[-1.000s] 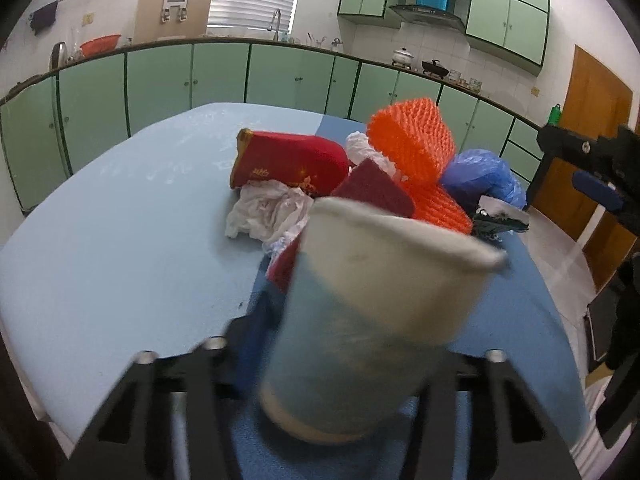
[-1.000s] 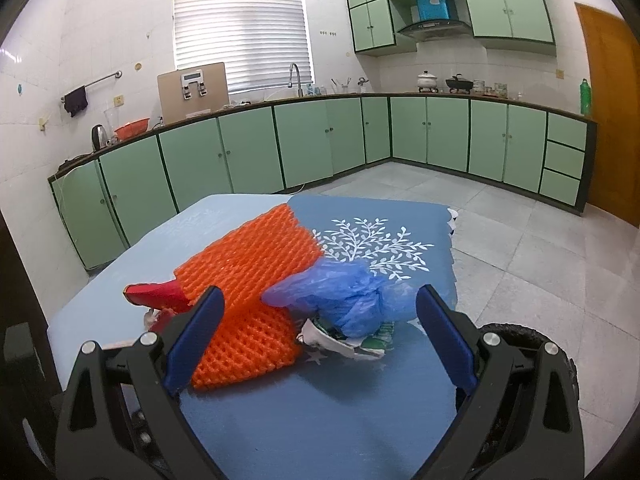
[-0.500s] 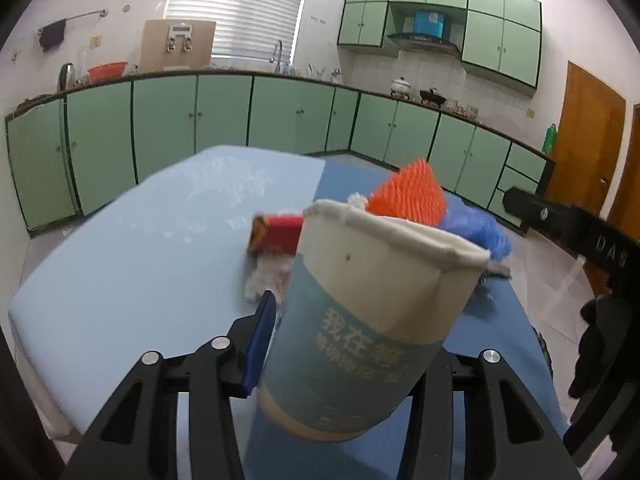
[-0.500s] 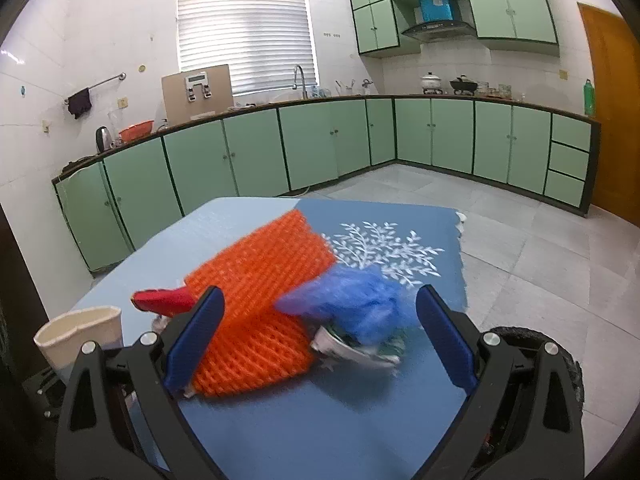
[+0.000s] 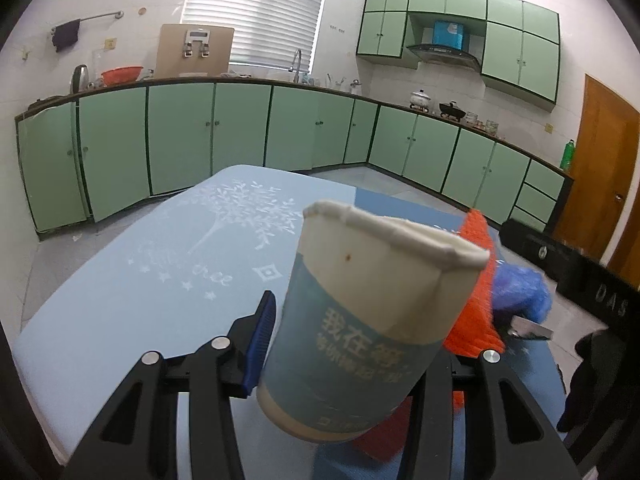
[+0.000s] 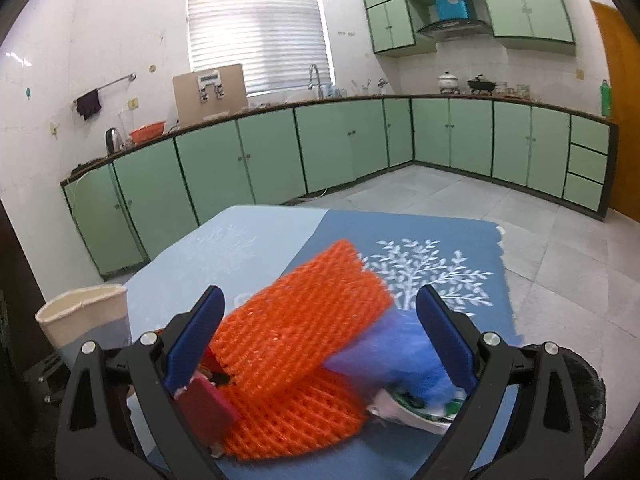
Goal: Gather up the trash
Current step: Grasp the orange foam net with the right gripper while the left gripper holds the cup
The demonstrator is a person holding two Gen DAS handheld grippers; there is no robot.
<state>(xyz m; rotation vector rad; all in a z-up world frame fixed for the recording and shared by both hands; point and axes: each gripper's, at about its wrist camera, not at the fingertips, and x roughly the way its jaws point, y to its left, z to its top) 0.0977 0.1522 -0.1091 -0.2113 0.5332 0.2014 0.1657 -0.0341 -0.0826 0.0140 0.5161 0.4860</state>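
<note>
Centre of the left view: I had the left gripper [image 5: 344, 364] clamped on the cup [image 5: 372, 336], lifted clear for binning. Right gripper [image 6: 320, 340] gaped wide over the orange net [image 6: 296, 344], empty.

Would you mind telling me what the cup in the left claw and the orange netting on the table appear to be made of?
The cup looks like matte paper: rolled rim, dented lip, printed blue band. The orange netting seems to be soft foam mesh, judging by its thick open lattice folded over itself, though plastic cannot be ruled out.
</note>
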